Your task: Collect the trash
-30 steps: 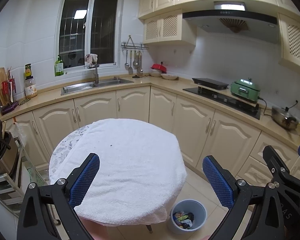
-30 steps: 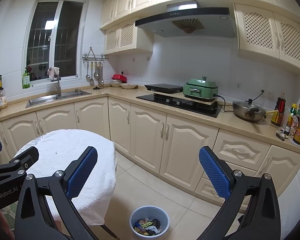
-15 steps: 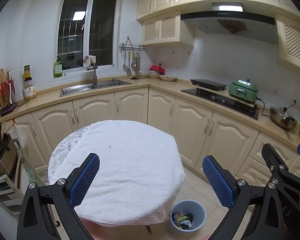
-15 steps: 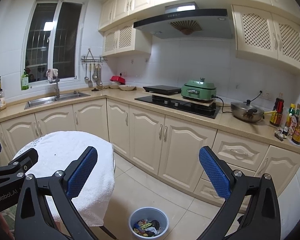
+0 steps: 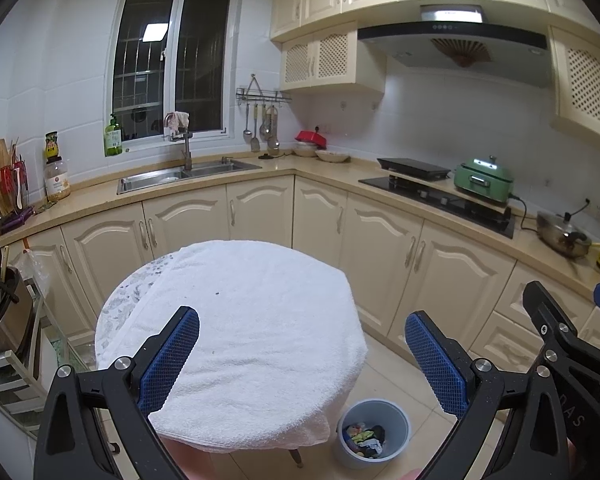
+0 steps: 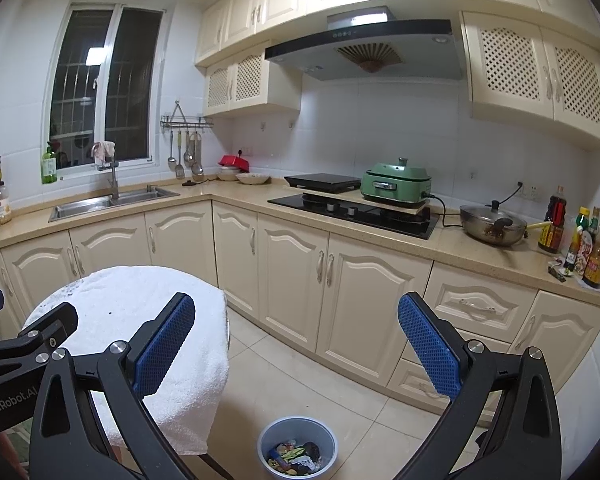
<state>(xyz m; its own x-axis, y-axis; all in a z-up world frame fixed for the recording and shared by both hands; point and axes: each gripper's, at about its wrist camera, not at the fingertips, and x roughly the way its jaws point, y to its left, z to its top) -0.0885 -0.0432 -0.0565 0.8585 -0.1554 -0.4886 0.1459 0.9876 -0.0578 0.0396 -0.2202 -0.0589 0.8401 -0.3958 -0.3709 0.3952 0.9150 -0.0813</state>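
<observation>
From the left wrist view, a round table draped in a white towel [image 5: 240,332] fills the middle, the left gripper [image 5: 302,354] hanging over its near edge with blue-padded fingers spread wide and empty. At five o'clock from the table, on the pale tiled floor [image 6: 284,384], stands a small grey-blue plastic bin [image 5: 374,432] holding crumpled colourful wrappers [image 6: 298,458]. The right gripper [image 6: 296,348], likewise released and empty, hangs above that bin, the cream cabinet doors [image 6: 292,288] behind at twelve o'clock and a steel wok [image 6: 492,230] at two o'clock.
</observation>
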